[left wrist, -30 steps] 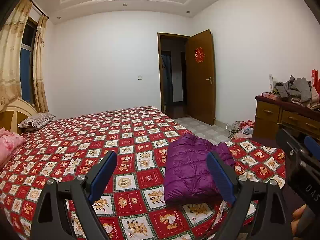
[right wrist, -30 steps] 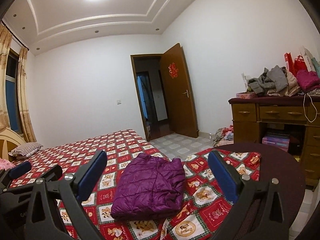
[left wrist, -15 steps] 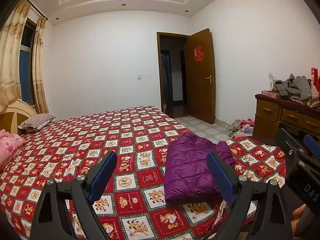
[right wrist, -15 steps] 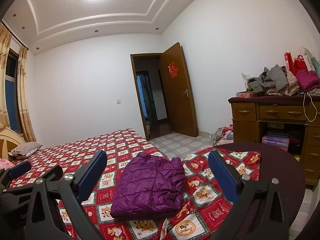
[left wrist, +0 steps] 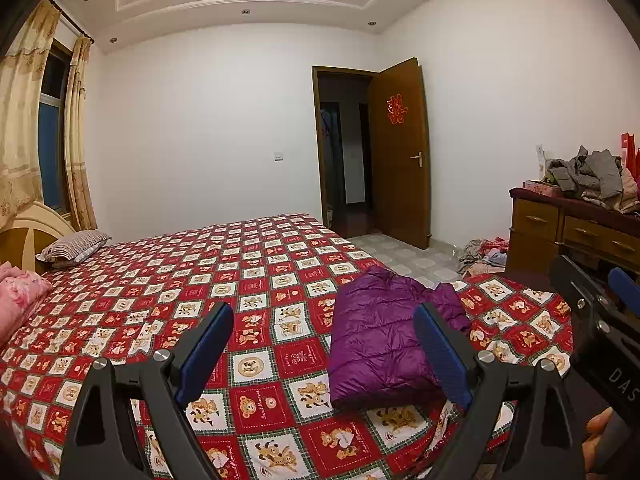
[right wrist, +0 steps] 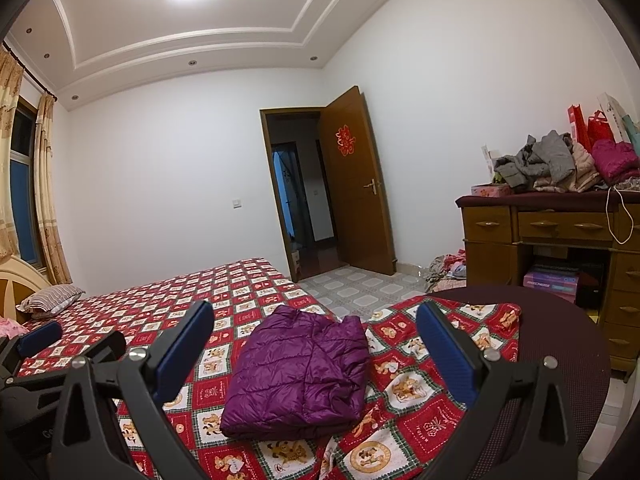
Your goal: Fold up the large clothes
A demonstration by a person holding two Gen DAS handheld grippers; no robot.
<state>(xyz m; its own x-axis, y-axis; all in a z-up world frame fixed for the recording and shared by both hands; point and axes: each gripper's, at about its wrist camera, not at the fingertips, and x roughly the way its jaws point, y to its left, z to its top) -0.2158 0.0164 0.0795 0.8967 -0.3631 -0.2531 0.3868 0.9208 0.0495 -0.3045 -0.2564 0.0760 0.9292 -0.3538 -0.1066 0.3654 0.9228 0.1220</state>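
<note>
Two hand-held grippers, one folded garment, assorted bedroom fittings:

- Left gripper (left wrist: 324, 350), black frame with blue-padded fingers (left wrist: 206, 348): lower centre of the left wrist view, jaws spread wide, nothing between them, raised above the bed.
- Right gripper (right wrist: 314, 346), same build: lower centre of the right wrist view, jaws equally wide apart, holding nothing; the left gripper shows at that view's lower left edge.
- Purple quilted puffer jacket (right wrist: 300, 372), folded into a compact rectangular bundle: lies flat on the bedspread near the bed's foot corner, centre of the right wrist view, right of centre in the left wrist view (left wrist: 376, 340); neither gripper touches it.
- Red-and-white checked bedspread with cartoon bear print (left wrist: 256, 276): covers the bed across the lower half of both views.
- Striped pillow (left wrist: 74, 242) and pink bedding (left wrist: 18, 300): left edge, by the headboard.
- Brown wooden door (right wrist: 356, 184) with red paper ornament: open, centre right.
- Wooden dresser (right wrist: 560, 232): right side, heaped with grey, beige and magenta clothes (right wrist: 560, 164).
- Loose clothes pile (right wrist: 448, 268): on the tiled floor beside the dresser.
</note>
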